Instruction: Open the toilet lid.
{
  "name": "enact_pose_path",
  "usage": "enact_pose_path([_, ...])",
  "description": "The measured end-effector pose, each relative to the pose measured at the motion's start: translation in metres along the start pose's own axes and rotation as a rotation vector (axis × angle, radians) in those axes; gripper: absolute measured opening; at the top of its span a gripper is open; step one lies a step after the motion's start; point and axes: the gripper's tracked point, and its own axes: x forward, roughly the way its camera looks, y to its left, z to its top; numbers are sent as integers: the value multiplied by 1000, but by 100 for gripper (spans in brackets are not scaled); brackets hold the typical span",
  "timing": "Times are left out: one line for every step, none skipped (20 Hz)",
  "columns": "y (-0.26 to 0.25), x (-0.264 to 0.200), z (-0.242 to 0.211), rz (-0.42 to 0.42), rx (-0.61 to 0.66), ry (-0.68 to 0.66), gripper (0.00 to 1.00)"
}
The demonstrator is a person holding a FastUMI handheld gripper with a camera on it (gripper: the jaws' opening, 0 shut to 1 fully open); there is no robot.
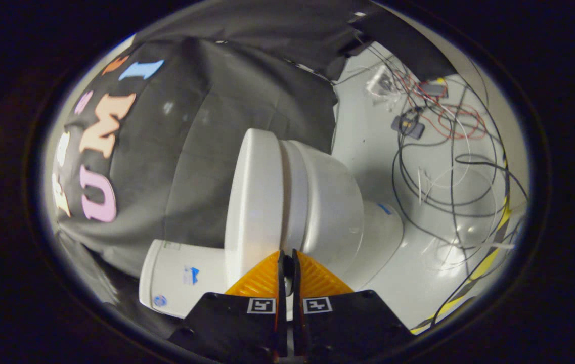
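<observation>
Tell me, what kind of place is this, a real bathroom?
Probably not: it looks like a test booth. A white toilet stands against a black cloth wall, loose cables sprawl over the floor, and the gripper, fingers nearly shut, points at the lid.

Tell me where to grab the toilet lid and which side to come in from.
Grip the lid at its thin front rim, just ahead of the gripper, probably coming from the front, opposite the tank. The lid looks closed on the bowl, with a visible seam between them, so the rim is likely the only edge the fingers can get hold of. The fingers are nearly together now and hold nothing.
</observation>
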Motion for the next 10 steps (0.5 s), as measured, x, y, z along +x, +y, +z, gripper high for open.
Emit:
enact_pose_path([3,0,2,-12,-14,-7,5])
enact_pose_path([14,-7,2,-6,2,-13,0])
enact_pose_path([26,-10,7,2,28,-46,0])
enact_pose_path([35,-16,7,10,28,-52,0])
enact_pose_path([44,-20,10,15,19,-73,0])
enact_pose_path([55,-26,10,26,12,-85,0])
enact_pose_path([68,-31,14,40,11,-100,0])
enact_pose_path([84,-38,15,57,5,-119,0])
enact_pose_path([100,-43,15,67,-14,-124,0])
enact_pose_path([113,-49,16,71,-41,-137,0])
